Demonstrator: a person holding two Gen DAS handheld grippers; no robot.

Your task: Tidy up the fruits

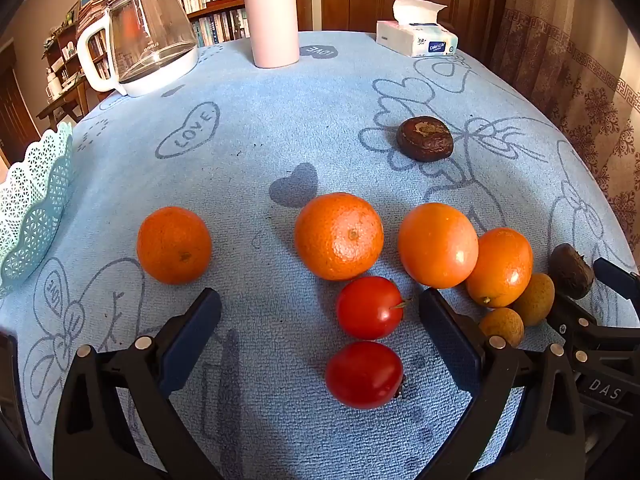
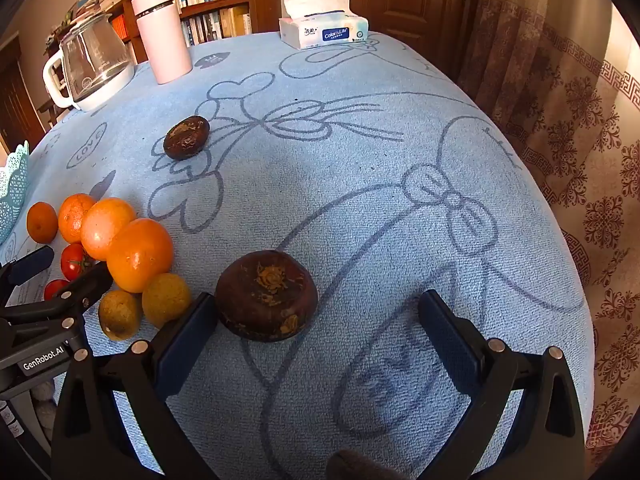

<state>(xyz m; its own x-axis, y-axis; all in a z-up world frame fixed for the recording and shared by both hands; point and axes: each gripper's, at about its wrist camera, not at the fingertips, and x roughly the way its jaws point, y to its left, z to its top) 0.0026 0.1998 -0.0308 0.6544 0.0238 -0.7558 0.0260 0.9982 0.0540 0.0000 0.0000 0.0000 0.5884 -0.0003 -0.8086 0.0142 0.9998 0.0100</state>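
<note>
From the left wrist, the left gripper (image 1: 320, 312) hangs low over the blue tablecloth (image 1: 280, 128) with its fingers spread wide and nothing held. Two red tomatoes (image 1: 368, 307) sit between the fingers, nearer the right-hand one, the second tomato (image 1: 363, 374) just behind the first, toward the camera. Just past the fingertips lie four oranges: one orange (image 1: 174, 245) alone beyond the left finger, a dimpled orange (image 1: 339, 236) straight ahead, and two smooth oranges (image 1: 438, 245) touching each other beyond the right finger. Outside the right finger two small yellow-brown fruits (image 1: 502, 326) sit beside a dark brown fruit (image 1: 570, 271). Another dark brown fruit (image 1: 425, 138) lies well ahead, apart from the rest. The pale blue lattice basket (image 1: 32, 200) stands far off to the left finger's side; what shows of its inside looks empty, though most of it is cut off.

From the right wrist, the right gripper (image 2: 320, 312) also has its fingers spread and empty. The near dark fruit (image 2: 267, 295) lies between them, touching the left finger's tip or just beside it. The orange cluster (image 2: 140, 254) sits outside the left finger; the far dark fruit (image 2: 187, 137) lies well ahead.

By my reading the sorting has hardly begun: every fruit in view is on the cloth, none visibly in the basket, so nearly all the work is left.
</note>
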